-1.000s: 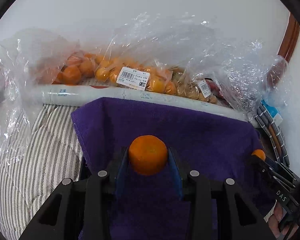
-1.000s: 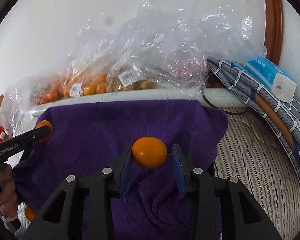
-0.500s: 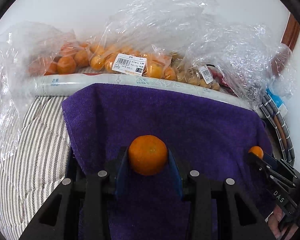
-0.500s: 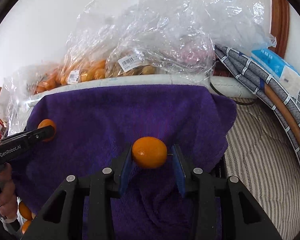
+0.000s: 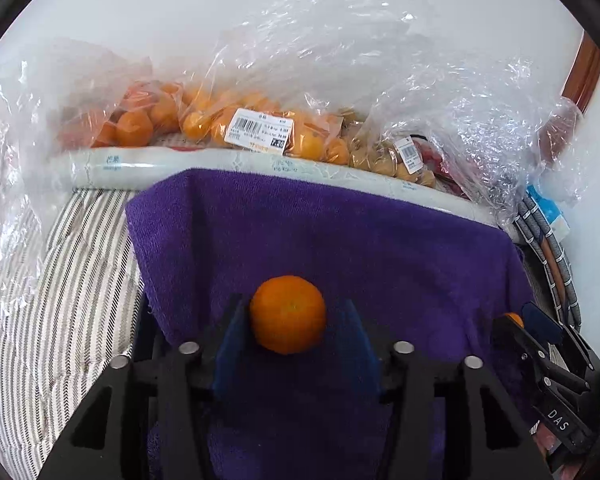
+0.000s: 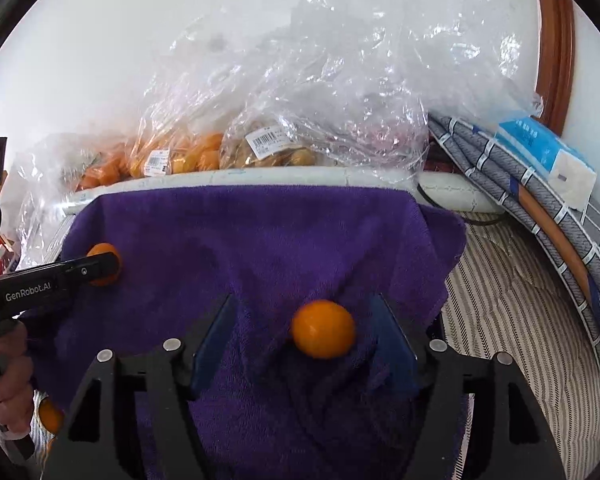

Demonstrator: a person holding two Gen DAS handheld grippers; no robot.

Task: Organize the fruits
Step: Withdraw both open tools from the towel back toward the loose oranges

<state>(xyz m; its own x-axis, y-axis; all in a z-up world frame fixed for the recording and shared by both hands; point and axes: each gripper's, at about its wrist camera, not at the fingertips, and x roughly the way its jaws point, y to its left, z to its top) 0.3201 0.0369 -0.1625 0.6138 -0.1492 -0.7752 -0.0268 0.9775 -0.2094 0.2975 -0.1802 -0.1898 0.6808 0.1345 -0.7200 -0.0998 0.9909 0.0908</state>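
Observation:
My left gripper (image 5: 288, 320) is shut on an orange tangerine (image 5: 287, 314) and holds it over a purple towel (image 5: 340, 240). In the right wrist view the left gripper (image 6: 100, 266) shows at the left with its tangerine (image 6: 105, 251). My right gripper (image 6: 304, 332) is open. A second tangerine (image 6: 323, 329) lies between its pads on the towel (image 6: 260, 240), nearer the right pad and free of the left one. The right gripper (image 5: 528, 320) shows at the right edge of the left wrist view.
Clear plastic bags of tangerines (image 5: 260, 128) and brownish fruit (image 6: 276, 152) lie along the wall behind a white roll (image 5: 140, 164). A striped cloth (image 5: 40, 280) lies under the towel. A folded grey cloth (image 6: 540, 208) and a tissue pack (image 6: 548, 156) sit at the right. Another tangerine (image 6: 50, 416) lies low left.
My right gripper has opened and let go of its tangerine, which now rests on the towel. My left gripper still holds its tangerine and has moved closer to the towel.

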